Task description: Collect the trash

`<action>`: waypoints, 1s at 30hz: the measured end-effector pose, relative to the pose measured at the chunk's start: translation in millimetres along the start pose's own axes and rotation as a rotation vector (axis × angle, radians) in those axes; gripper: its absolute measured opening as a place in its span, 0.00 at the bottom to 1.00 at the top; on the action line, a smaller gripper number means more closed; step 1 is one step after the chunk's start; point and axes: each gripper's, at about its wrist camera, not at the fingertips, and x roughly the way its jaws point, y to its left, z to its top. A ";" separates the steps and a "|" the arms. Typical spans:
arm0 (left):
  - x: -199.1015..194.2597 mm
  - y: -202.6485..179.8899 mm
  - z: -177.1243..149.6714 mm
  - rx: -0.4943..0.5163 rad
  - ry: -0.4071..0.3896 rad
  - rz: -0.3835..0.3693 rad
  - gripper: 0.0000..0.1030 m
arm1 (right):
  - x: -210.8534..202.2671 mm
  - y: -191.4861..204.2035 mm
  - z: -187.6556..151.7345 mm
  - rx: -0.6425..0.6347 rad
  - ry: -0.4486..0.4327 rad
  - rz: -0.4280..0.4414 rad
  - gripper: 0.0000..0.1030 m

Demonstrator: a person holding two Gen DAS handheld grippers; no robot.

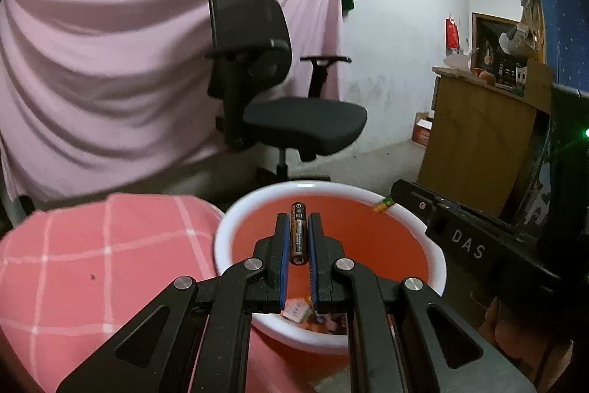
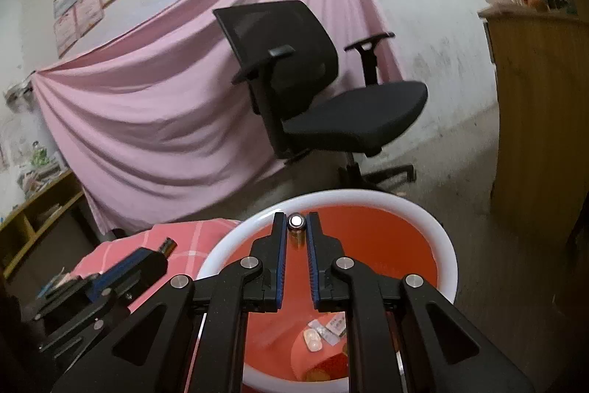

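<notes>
We are at the drop step. The left gripper (image 1: 298, 227) pinches a black battery (image 1: 298, 232); the right gripper (image 2: 296, 227) pinches another battery (image 2: 296, 221). Both hang over the bin (image 2: 447, 245). Next, we spread both grippers.

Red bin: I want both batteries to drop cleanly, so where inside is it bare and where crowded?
The red bin's far wall and middle are bare, under both batteries. Wrappers crowd the bottom on the near side. Beside its rim, the pink checked cloth is bare.
</notes>
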 end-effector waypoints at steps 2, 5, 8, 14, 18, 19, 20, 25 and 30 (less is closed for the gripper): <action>3.7 4.1 -0.8 -0.026 0.026 -0.015 0.07 | 1.7 -2.5 -1.4 0.016 0.016 -0.003 0.09; 5.1 8.7 -2.9 -0.054 0.048 -0.016 0.08 | 4.1 -5.5 -2.7 0.032 0.037 -0.008 0.09; 2.0 12.6 -4.0 -0.073 0.053 -0.019 0.16 | 4.0 -3.8 -3.8 0.036 0.045 -0.004 0.10; -3.9 15.7 -5.2 -0.086 0.047 -0.007 0.16 | 5.1 -0.2 -5.0 0.024 0.054 -0.002 0.10; -8.2 21.4 -8.0 -0.102 0.048 0.013 0.16 | 5.0 0.1 -4.8 0.024 0.053 -0.003 0.10; -10.2 22.4 -9.1 -0.106 0.047 0.018 0.16 | 4.8 0.1 -5.0 0.024 0.053 -0.003 0.10; -11.7 23.2 -10.2 -0.110 0.046 0.022 0.16 | 4.8 0.3 -4.8 0.025 0.052 -0.003 0.10; -17.8 26.3 -11.5 -0.111 0.042 0.043 0.16 | 5.3 2.5 -5.8 0.018 0.050 -0.003 0.10; -27.6 27.5 -11.9 -0.100 0.038 0.063 0.16 | 4.6 4.6 -6.5 0.009 0.045 0.003 0.11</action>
